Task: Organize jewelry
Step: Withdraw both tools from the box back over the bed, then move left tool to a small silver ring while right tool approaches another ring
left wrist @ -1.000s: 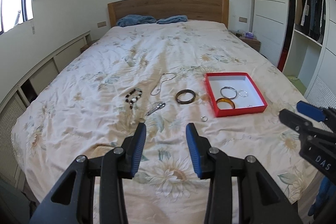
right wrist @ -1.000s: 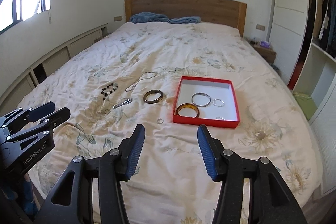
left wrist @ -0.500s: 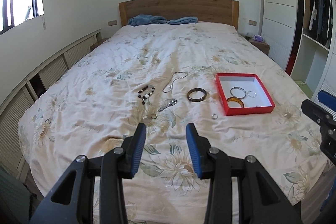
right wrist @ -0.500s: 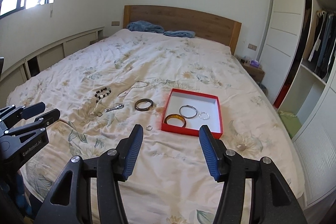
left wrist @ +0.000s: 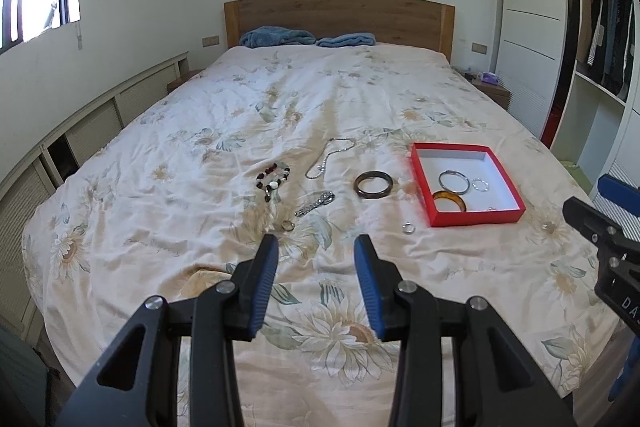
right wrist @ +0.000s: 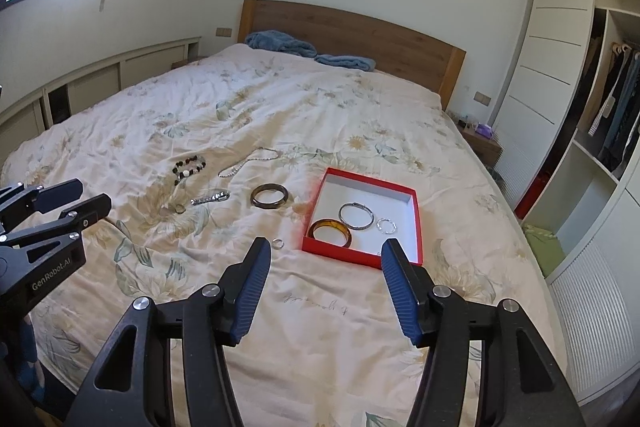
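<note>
A red box (left wrist: pixel 502 215) (right wrist: pixel 316 205) lies on the floral bed and holds an amber bangle (right wrist: pixel 331 232), a silver bangle (right wrist: pixel 355 215) and a small silver ring (right wrist: pixel 386 225). Loose on the cover are a dark bangle (left wrist: pixel 373 183) (right wrist: pixel 269 196), a bead bracelet (left wrist: pixel 273 178) (right wrist: pixel 188 166), a silver chain (left wrist: pixel 329 161) (right wrist: pixel 248 163), a silver watch (left wrist: pixel 315 203) (right wrist: pixel 211 198) and two small rings (left wrist: pixel 408 227) (left wrist: pixel 288 225). My left gripper (left wrist: pixel 316 247) is open and empty above the bed's foot. My right gripper (right wrist: pixel 325 251) is open and empty, near the box.
The bed (left wrist: pixel 160 219) has a wooden headboard (left wrist: pixel 340 15) and blue pillows (left wrist: pixel 276 37). Low cabinets (left wrist: pixel 80 131) run along the left wall. A wardrobe with hanging clothes (right wrist: pixel 616 115) and a nightstand (right wrist: pixel 480 143) stand on the right.
Both grippers have drawn back and risen from the bed, so the jewelry looks farther away. The right view has turned. Both stay open and nothing on the bed has moved.
</note>
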The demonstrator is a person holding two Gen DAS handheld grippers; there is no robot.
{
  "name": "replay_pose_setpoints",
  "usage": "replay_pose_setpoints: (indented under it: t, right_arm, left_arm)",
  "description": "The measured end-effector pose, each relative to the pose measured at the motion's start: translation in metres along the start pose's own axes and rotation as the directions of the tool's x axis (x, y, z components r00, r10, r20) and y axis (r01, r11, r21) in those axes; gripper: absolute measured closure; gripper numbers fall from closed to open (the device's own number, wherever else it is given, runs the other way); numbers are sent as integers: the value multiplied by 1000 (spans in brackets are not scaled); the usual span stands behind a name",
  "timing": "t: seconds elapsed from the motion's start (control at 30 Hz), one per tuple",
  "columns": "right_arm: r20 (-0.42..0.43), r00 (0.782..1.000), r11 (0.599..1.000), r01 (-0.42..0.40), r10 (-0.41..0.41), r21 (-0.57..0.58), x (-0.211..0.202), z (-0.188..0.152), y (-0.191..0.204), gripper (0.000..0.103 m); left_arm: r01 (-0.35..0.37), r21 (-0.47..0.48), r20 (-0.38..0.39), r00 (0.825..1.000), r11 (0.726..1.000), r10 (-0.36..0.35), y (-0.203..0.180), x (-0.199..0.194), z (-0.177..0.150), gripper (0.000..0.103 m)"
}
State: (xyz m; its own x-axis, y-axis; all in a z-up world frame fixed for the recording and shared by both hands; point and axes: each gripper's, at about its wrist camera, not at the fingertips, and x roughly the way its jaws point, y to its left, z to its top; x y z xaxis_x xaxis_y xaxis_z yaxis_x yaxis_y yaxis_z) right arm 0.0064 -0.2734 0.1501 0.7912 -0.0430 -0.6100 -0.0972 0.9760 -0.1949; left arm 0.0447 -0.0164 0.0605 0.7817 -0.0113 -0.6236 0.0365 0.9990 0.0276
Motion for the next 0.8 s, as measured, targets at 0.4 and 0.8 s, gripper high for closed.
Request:
replay_pose_setpoints:
  t: [0.4, 0.8]
  right_arm:
    - [-87, 992, 995, -89, 92, 36, 43, -8, 2, 46]
    - [-176, 915, 928, -338, 363, 154, 135, -21, 19, 56]
  left_arm:
    - [1, -78, -105, 994, 997, -9, 37, 48, -9, 66]
    - [78, -158, -198, 974, 984, -109, 70, 119, -19, 66]
